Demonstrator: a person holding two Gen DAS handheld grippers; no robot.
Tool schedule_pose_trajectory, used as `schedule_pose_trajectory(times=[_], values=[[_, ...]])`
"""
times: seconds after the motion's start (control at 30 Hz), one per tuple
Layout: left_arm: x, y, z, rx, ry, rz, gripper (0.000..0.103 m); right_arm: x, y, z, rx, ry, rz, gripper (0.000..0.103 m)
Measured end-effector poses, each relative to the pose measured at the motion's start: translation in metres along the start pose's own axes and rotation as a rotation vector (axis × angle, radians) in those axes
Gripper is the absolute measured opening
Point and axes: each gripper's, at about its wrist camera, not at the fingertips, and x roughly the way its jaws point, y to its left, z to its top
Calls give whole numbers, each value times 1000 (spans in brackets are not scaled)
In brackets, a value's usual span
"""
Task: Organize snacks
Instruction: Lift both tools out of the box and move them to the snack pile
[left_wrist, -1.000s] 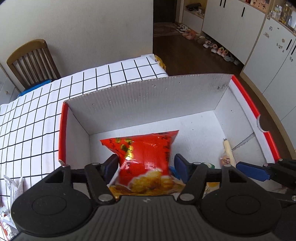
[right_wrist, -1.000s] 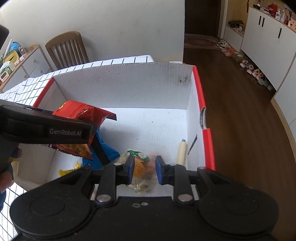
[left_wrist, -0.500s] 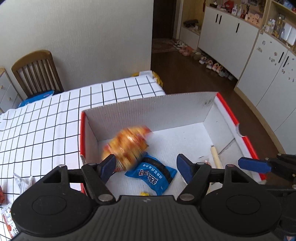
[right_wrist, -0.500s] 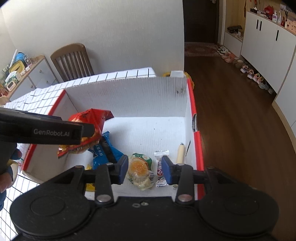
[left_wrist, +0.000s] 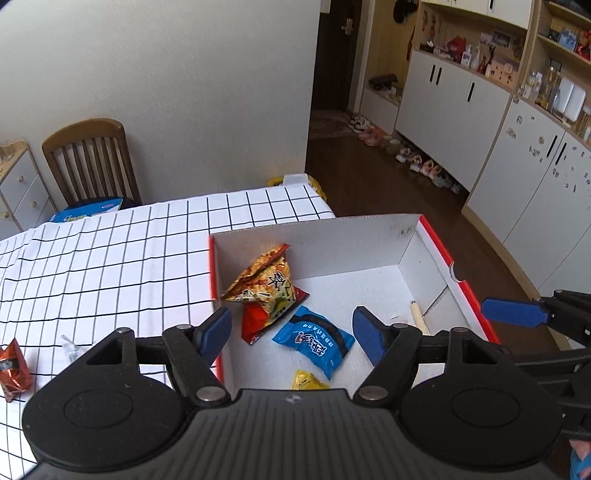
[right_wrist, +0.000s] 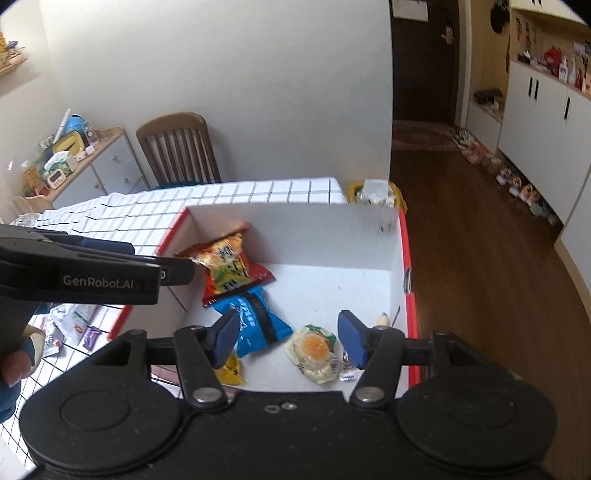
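Observation:
A white cardboard box (left_wrist: 332, 236) with a red rim stands on the table's right end. Inside, a red-orange chip bag (left_wrist: 266, 284) leans in the left corner beside a blue cookie pack (left_wrist: 314, 341) and a small yellow packet (left_wrist: 306, 380). My left gripper (left_wrist: 291, 334) hovers open above them, holding nothing. My right gripper (right_wrist: 289, 338) hangs over the box's near right part, its jaws opening with nothing pressed between them. A pale bun pack (right_wrist: 314, 350) and a small candy wrapper (right_wrist: 347, 373) lie on the box floor below it.
A checked cloth covers the table (left_wrist: 110, 266). Loose snacks lie on it at the left: an orange-brown packet (left_wrist: 13, 365) and several wrappers (right_wrist: 70, 325). A wooden chair (left_wrist: 88, 158) stands behind the table. A pale stick (left_wrist: 417, 314) rests by the box's right wall.
The chip bag left my left gripper and dropped into the box's left corner. My right gripper opened and let go of the bun pack. Both grippers rose and pulled back.

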Motion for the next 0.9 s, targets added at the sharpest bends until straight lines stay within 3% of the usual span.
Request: schedule_pose_trajectory(times=[0.27, 0.53, 0.63, 0.9], values=[[-32, 27, -11, -25, -37, -37, 72, -23, 22, 4, -43, -58, 17, 63], [-63, 67, -31, -48, -62, -40, 72, -42, 50, 3, -54, -97, 40, 76], [-74, 87, -41, -57, -70, -32, 83, -46, 64, 2, -53, -110, 49, 82], [-98, 140, -66, -76, -82, -25, 84, -50, 115, -6, -83, -150, 80, 89]])
